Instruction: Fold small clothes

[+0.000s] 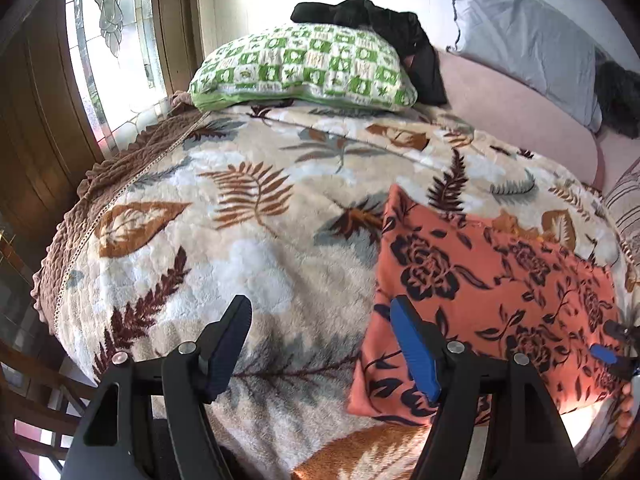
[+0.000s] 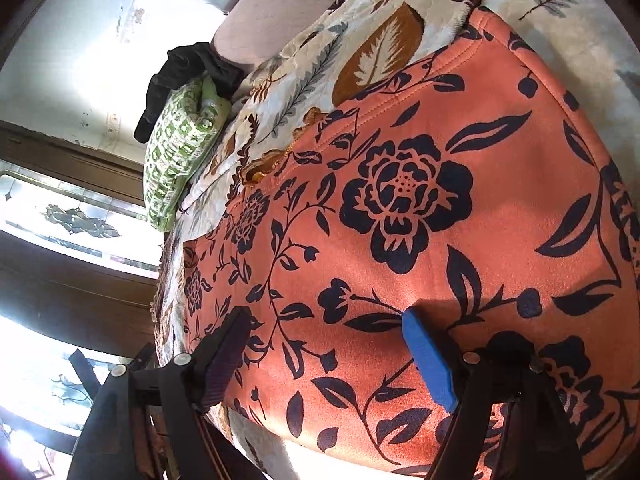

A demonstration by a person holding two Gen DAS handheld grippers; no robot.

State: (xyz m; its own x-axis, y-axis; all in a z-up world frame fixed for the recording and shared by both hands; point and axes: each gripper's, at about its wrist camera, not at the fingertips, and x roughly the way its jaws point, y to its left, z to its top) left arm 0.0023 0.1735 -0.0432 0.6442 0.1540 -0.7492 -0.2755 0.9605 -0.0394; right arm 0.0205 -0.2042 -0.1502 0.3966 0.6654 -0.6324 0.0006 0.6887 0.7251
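Note:
An orange garment with dark navy flowers [image 1: 492, 300] lies flat on the leaf-print blanket [image 1: 248, 208], at the right of the left wrist view. It fills the right wrist view [image 2: 420, 216]. My left gripper [image 1: 324, 344] is open and empty, just above the blanket, its blue finger at the garment's left edge. My right gripper [image 2: 328, 352] is open and empty, close over the garment's near part. It also shows in the left wrist view [image 1: 612, 344] at the garment's right edge.
A green checked pillow [image 1: 300, 68] with a black garment [image 1: 384, 28] on it lies at the bed's head. A grey pillow [image 1: 528, 40] lies on the pink sheet [image 1: 512, 108]. A window [image 1: 112, 40] and wooden frame stand to the left.

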